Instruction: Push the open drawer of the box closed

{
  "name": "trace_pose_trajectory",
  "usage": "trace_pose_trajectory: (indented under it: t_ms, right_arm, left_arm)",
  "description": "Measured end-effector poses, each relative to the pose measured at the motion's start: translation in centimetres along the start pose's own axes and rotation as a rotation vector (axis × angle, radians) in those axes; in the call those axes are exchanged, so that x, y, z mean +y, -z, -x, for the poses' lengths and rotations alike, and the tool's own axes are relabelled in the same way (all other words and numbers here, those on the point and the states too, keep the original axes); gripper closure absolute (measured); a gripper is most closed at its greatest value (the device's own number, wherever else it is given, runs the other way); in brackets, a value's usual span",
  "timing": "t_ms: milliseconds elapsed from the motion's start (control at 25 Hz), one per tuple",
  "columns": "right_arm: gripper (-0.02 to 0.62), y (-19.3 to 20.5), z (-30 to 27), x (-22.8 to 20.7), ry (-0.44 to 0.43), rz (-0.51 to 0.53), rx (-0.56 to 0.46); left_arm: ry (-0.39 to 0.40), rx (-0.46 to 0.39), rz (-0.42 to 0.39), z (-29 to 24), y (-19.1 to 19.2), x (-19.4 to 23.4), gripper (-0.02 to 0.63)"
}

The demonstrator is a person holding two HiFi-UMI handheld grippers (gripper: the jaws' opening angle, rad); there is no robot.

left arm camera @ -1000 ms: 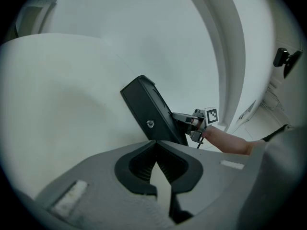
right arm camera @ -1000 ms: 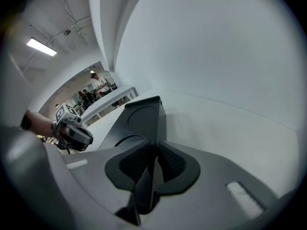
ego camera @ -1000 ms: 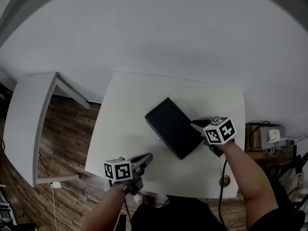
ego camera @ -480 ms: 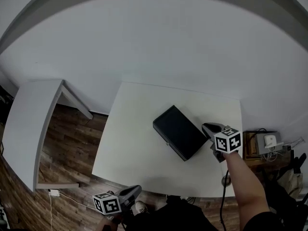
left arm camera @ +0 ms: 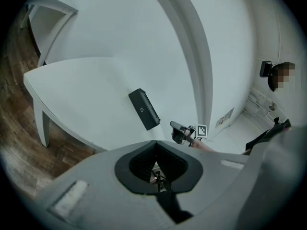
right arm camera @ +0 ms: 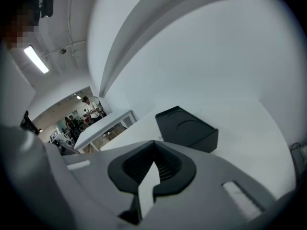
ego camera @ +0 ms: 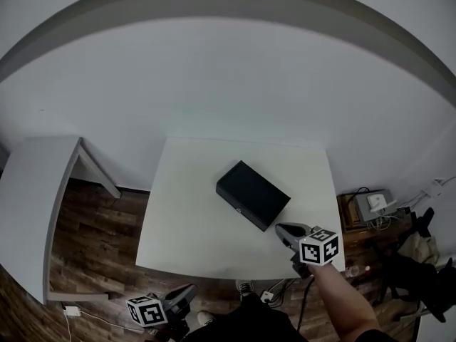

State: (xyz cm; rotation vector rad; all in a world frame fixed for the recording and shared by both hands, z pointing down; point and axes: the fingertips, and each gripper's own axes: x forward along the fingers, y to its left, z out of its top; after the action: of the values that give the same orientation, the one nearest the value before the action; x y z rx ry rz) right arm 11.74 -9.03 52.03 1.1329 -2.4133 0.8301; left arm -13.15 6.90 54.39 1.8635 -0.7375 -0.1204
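Black box (ego camera: 253, 194), rigid, probably light and apt to slide, mid-table (ego camera: 182, 226), drawer front (ego camera: 241, 206) seemingly flush, best pressed squarely there; left gripper (ego camera: 189, 290) fingers together, empty; right gripper (ego camera: 279, 228) fingers just closed, empty.

The left gripper (left arm camera: 155, 142) fills the lower part of the view: a grey body with dark pads that meet at their tips, nothing caught between them. Beyond it a white table (left arm camera: 81, 95) stands on a wooden floor (left arm camera: 19, 143). A black box (left arm camera: 144, 109) lies on the table near its far side, and its long face with a small round mark looks flush. Just right of the box, off the table's edge, the right gripper (left arm camera: 173, 125) is held in the air, its marker cube (left arm camera: 201, 130) behind it; its jaws are too small to read. A second white table (left arm camera: 43, 13) stands at the upper left.
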Motion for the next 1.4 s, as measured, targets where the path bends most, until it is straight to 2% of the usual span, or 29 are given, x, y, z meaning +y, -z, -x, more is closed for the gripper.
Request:
trace_pose_trajectory:
  t_ms: [160,280,480,680,960,1160,1400]
  right_arm:
    - [0.591,3.9,1.8,8.6,-0.123,-0.167,-0.06]
    - [0.591,7.1,2.9,14.8,-0.212,-0.273,-0.078]
    - [0.591,10.4,5.0,21.6,-0.274,-0.369,-0.113]
    - [0.591,10.6,6.7,24.1,-0.284,-0.421,-0.175]
    - [0.591,11.3,7.2,26.4,-0.295,-0.452,-0.201]
    - [0.591,11.0,6.9,27.9,-0.338,-0.398,-0.172]
    - [0.591,11.2,7.0,28.2,-0.35,-0.372,-0.158]
  left_arm:
    - [0.064,0.004,0.007,1.4,0.6,-1.4,0.606]
    - [0.086,0.045,-0.024,2.4,1.1,-2.4,0.606]
    - [0.125,0.087,-0.048,4.1,2.2,-2.9,0.606]
    - [0.159,0.111,-0.08,4.3,2.5,-4.2,0.606]
    - [0.187,0.104,-0.1,5.4,3.2,-5.1,0.606]
    - [0.182,0.063,-0.081,6.2,2.9,-5.3,0.606]
    - [0.19,0.034,-0.07,6.3,2.8,-5.3,0.606]
